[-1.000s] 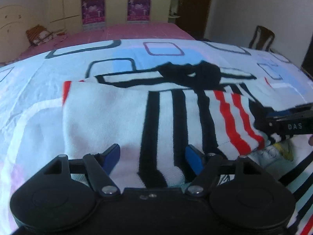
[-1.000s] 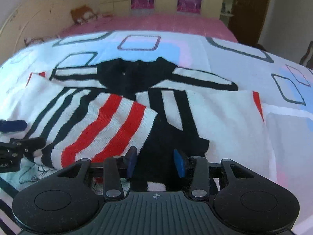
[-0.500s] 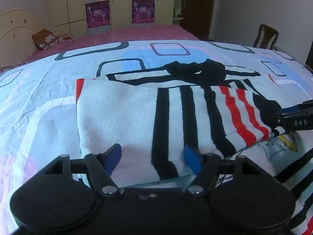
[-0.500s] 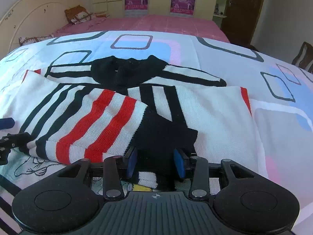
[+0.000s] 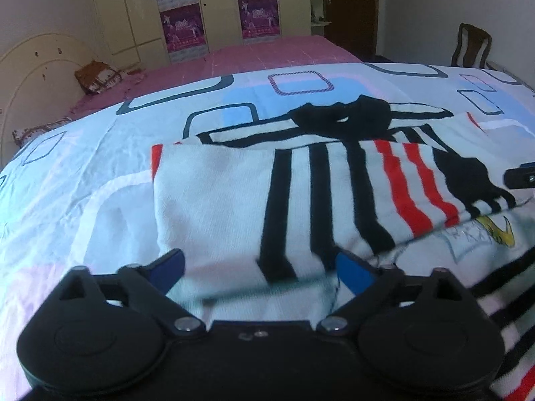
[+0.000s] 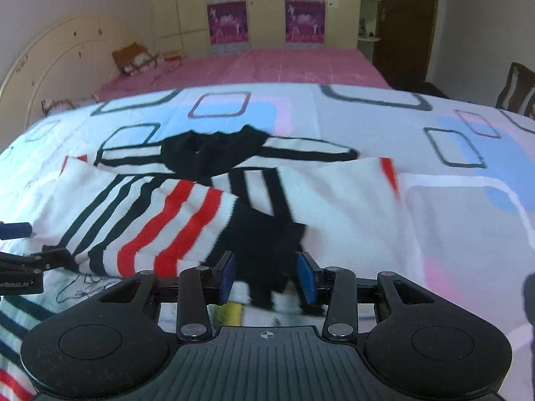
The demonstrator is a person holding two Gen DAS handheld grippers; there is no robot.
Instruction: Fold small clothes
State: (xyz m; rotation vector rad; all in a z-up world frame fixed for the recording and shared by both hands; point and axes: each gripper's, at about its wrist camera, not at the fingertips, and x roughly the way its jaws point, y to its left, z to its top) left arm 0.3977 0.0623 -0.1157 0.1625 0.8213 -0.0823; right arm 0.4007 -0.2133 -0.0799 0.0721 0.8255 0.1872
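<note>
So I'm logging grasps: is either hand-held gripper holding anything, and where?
Neither. The left hand-held gripper and right hand-held gripper are open at the sweater's near edge.

A bed fills the room, its white bedspread (image 6: 367,127) printed with rounded squares in blue, pink and grey. Beyond it, toward 12 o'clock, lies a pink mattress cover (image 6: 284,67). A cream wardrobe (image 6: 264,3) with purple posters stands against the far wall. A curved cream headboard (image 6: 57,56) sits at 10 o'clock, a dark door (image 6: 406,20) at 1 o'clock, a wooden chair (image 6: 516,88) at 2 o'clock. Soft daylight.
</note>
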